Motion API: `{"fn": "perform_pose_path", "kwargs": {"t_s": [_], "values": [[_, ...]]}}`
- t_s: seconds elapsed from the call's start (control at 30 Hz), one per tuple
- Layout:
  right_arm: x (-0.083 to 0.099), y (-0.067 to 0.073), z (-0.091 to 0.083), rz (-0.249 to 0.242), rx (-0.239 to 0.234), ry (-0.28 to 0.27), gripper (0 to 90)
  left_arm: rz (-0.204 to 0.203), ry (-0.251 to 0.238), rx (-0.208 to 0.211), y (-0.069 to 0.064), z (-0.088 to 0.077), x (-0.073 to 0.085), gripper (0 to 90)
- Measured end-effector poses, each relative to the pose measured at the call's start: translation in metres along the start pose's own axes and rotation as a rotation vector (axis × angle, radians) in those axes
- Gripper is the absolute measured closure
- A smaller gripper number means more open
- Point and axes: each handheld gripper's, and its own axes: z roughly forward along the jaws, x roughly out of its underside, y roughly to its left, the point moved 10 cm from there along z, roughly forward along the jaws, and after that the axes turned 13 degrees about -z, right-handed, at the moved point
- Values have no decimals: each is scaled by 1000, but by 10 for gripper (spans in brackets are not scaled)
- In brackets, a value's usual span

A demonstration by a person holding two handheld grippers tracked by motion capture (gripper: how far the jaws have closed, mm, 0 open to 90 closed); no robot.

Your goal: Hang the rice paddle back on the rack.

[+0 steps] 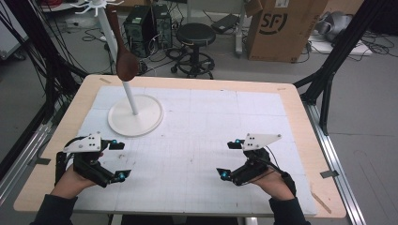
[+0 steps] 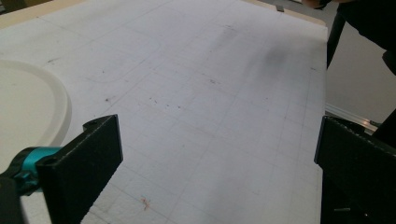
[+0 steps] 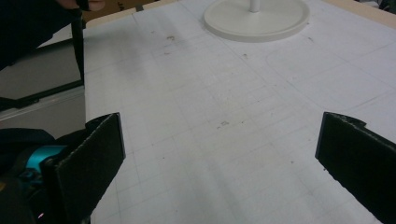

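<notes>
Now the left gripper [image 1: 117, 160] rests low over the white mat [image 1: 197, 140] at about 8 o'clock of the table [image 1: 300, 117], and its two black jaws stand wide apart with nothing between them; the right gripper [image 1: 230, 158] rests at about 4 o'clock, and its jaws are also wide apart and hold nothing; the two grippers are well apart from each other, with bare mat between them. At about 11 o'clock of the mat stands a white stand [image 1: 136, 115], a round flat base with a thin pole that leans a little; a brown wooden spoon [image 1: 123, 49] hangs from a hook at its top, the bowl downward and beside the pole, clearly above the table. In the left gripper view, the edge of the round base [image 2: 32, 107] lies at 9 o'clock, near the left jaw but not touching it; in the right gripper view, the base [image 3: 257, 21] lies far ahead at 12 o'clock.
</notes>
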Motion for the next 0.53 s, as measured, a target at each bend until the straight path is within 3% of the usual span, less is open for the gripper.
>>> {"fn": "perform_pose_path", "kwargs": {"t_s": [0.53], "values": [[7,1,-3,-11,7,-4,2,4,-1,-3,1,0,1,16]]}}
